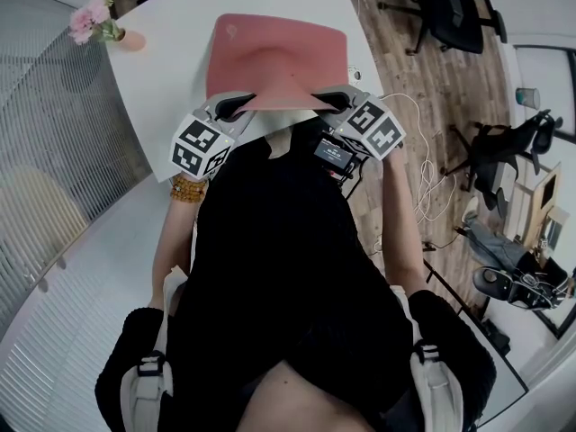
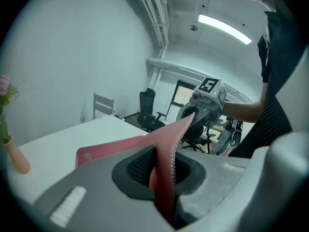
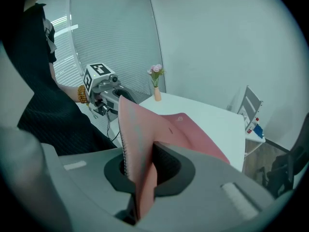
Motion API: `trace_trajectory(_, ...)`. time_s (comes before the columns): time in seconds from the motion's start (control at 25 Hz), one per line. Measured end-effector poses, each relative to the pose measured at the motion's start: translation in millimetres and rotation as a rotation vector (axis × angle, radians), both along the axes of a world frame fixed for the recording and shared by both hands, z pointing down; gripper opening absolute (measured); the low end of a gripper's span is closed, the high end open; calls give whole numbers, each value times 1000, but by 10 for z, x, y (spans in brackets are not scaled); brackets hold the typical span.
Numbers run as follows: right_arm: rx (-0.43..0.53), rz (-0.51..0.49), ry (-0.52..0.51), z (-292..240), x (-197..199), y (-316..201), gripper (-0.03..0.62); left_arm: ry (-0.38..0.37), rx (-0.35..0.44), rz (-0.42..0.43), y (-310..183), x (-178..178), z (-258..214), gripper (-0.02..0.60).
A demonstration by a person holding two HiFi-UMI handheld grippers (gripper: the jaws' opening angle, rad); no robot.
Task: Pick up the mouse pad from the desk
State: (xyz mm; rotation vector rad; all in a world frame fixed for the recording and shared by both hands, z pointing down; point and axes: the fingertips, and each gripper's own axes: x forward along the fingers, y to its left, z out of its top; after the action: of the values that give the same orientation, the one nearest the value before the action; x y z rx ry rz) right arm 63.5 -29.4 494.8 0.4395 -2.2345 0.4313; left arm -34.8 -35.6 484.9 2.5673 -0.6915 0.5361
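Fingers (image 2: pixel 137 166) of the left gripper (image 1: pixel 236 108) and the right gripper (image 1: pixel 335 102) are each clenched on a near corner of the large pink rectangular fabric mouse pad (image 1: pixel 274 57). On the wide white counter (image 1: pixel 171 70) only the pad's far part appears to rest; its near edge is raised, sagging between the grips. The grasp looks done and the lift half done. Left to do: getting the far edge clear.
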Motion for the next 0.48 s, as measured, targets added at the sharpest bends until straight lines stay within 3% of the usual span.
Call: trace_trajectory(0.48, 89, 76, -169, -669, -6, -144, 46, 29, 156, -66, -192, -10, -645, 34)
